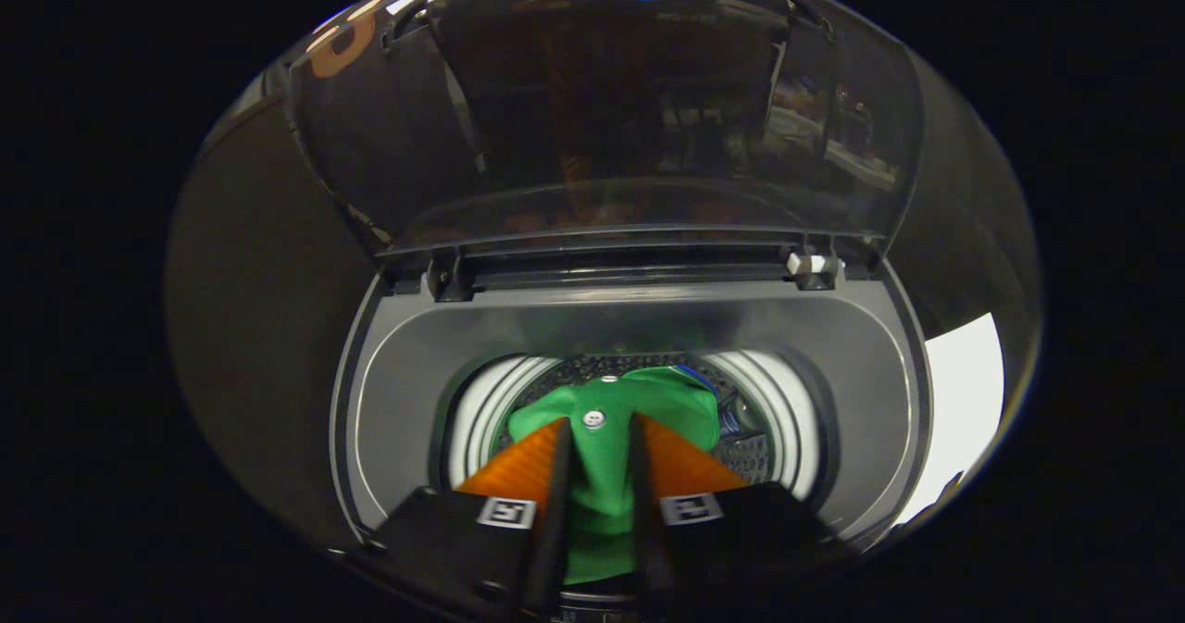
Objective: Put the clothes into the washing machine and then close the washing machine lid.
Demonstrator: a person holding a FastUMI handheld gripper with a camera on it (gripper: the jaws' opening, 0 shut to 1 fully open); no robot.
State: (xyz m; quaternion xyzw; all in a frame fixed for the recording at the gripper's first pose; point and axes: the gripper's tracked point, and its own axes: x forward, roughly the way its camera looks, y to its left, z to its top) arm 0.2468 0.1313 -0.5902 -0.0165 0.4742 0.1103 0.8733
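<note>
A green garment with white buttons hangs over the drum opening of a top-loading washing machine. My gripper holds it, both orange fingers pressing a fold of the green cloth between them. The cloth spreads out ahead of the fingertips, above the perforated drum and its white inner ring. The machine's dark see-through lid stands upright behind the opening, on hinges at the rear rim.
The grey top rim of the machine surrounds the drum on all sides. A white surface shows to the right of the machine. Dark booth wall lies behind and to the left.
</note>
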